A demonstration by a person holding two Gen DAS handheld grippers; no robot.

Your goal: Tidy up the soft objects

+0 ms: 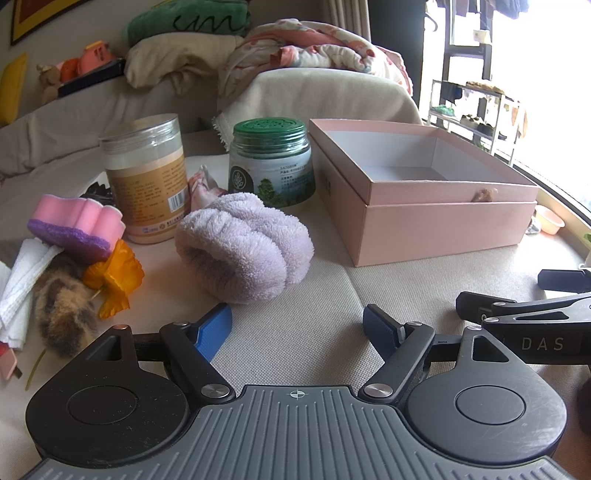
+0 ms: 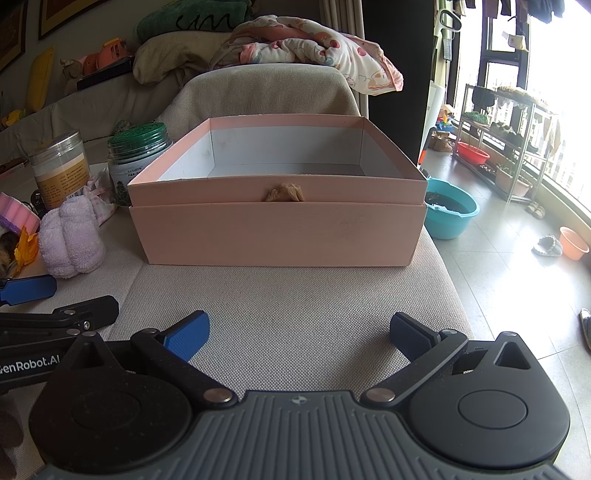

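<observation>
Left gripper (image 1: 297,326): we hold it low over the beige cushion (image 1: 314,306), its blue-padded fingers (image 1: 214,328) spread wide with nothing between them.
Right gripper (image 2: 299,336): ours too, fingers (image 2: 188,338) equally wide apart and empty, above the same woven cushion; its black arm shows at the right edge of the left wrist view.
Lilac towel (image 1: 243,247): a fluffy rolled bundle lying just ahead of the left finger of the left gripper, a little to the left of the gap, not touched by either pad.
Pink box (image 2: 277,221): open-topped, straight ahead of the right gripper's fingers and ahead-right of the left gripper's; the white inside shows nothing, and a small tan scrap (image 2: 284,194) pokes out at the seam of its front wall.
Orange fabric flower (image 1: 118,275): left of the left finger, touching a brown furry piece (image 1: 62,314) and a white folded cloth (image 1: 22,288).
Pink and purple sponge (image 1: 77,227): behind the flower, resting partly on the cloth.
Clear jar with tan label (image 1: 147,177): upright behind the towel, to its left.
Green-lidded jar (image 1: 271,162): upright behind the towel, just beside the box.
Far back: a sofa (image 1: 325,96) piled with a printed quilt (image 1: 314,48) and a green cushion (image 1: 184,18).
</observation>
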